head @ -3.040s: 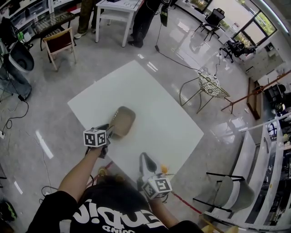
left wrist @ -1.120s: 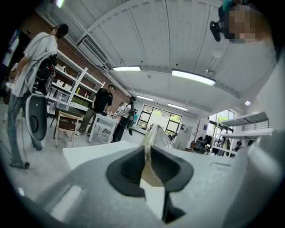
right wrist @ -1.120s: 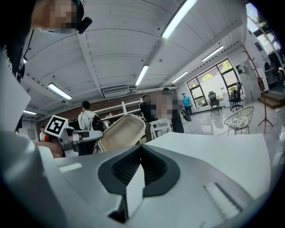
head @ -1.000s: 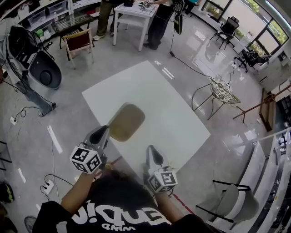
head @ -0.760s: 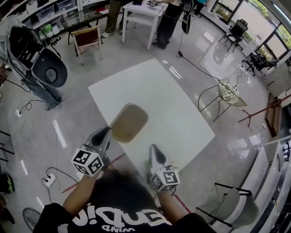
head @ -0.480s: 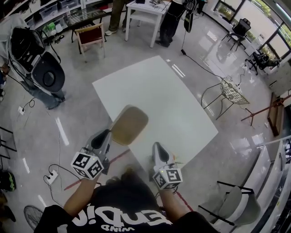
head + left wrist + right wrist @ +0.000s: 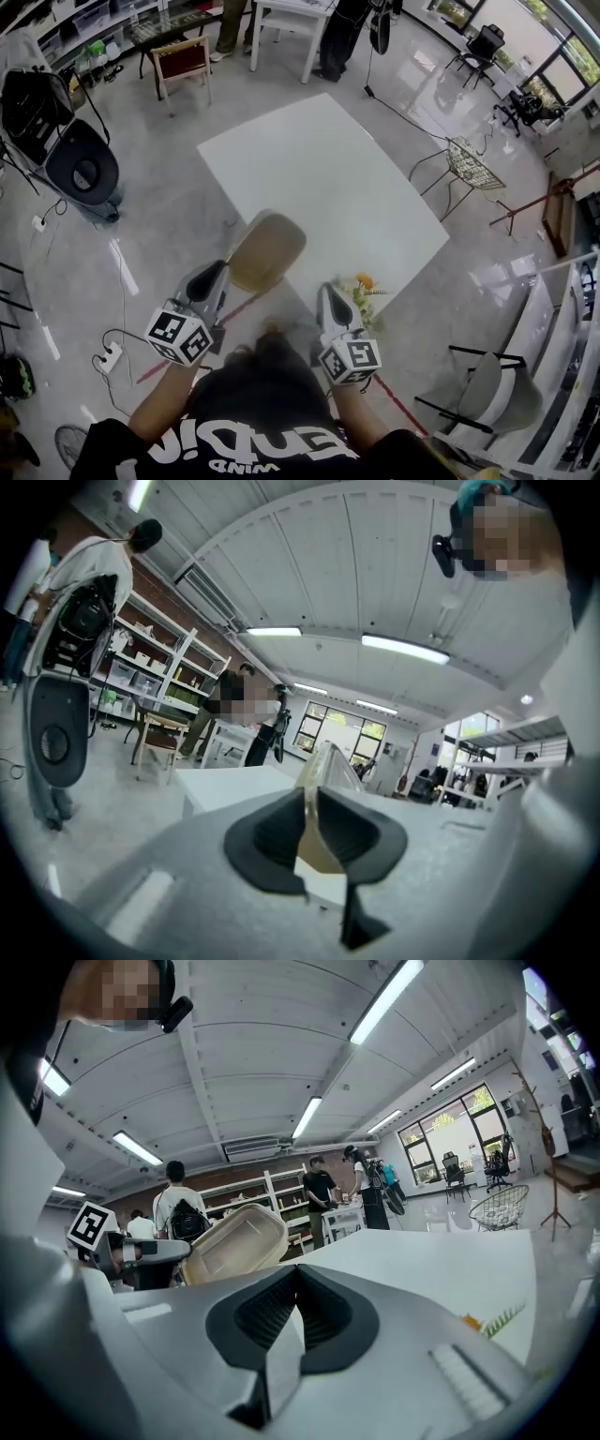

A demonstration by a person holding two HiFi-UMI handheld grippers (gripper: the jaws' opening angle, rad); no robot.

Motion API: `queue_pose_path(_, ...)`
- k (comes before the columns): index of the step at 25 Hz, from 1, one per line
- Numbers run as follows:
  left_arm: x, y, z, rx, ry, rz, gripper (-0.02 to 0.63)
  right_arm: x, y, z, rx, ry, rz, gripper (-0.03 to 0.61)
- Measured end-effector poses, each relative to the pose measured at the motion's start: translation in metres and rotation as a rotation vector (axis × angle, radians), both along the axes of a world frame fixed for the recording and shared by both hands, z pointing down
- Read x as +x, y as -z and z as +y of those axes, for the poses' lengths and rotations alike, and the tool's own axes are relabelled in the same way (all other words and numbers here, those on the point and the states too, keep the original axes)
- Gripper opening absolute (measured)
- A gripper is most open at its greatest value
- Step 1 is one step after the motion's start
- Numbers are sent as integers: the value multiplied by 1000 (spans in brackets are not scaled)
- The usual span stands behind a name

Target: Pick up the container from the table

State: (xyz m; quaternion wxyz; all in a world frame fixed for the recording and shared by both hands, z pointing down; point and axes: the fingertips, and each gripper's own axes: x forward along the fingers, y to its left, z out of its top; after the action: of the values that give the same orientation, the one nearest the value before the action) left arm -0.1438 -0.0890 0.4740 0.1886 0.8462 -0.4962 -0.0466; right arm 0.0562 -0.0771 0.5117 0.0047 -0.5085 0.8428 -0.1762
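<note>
Container (image 7: 267, 251) gripped by its near rim and held clear of the table (image 7: 319, 169)

The rim is clamped between the jaws of the left gripper (image 7: 222, 267), and the long axis is pointed away from the jaws, up and right toward the table's near edge. The right gripper (image 7: 325, 291) is kept closed with nothing in it. Three seconds ago the container lay on the tabletop; now it is carried over the floor just off that edge

bright, even light from ceiling strip lamps (image 7: 403, 648) and windows (image 7: 455, 1143). glare streaks the glossy floor (image 7: 422, 75); the white surface (image 7: 319, 187) is nearly blown out. heavy fisheye bending at edges; gripper views have dark corners.
</note>
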Motion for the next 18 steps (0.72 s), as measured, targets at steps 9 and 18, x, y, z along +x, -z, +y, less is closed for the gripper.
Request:
queue_pose_path(9,9,3,52,11,-47,-1,43,0,15,69,14,-41,36,0)
queue_pose_path(18,31,-4,84,9,-16,-5,44,28,16,96,41,-43,27,-1)
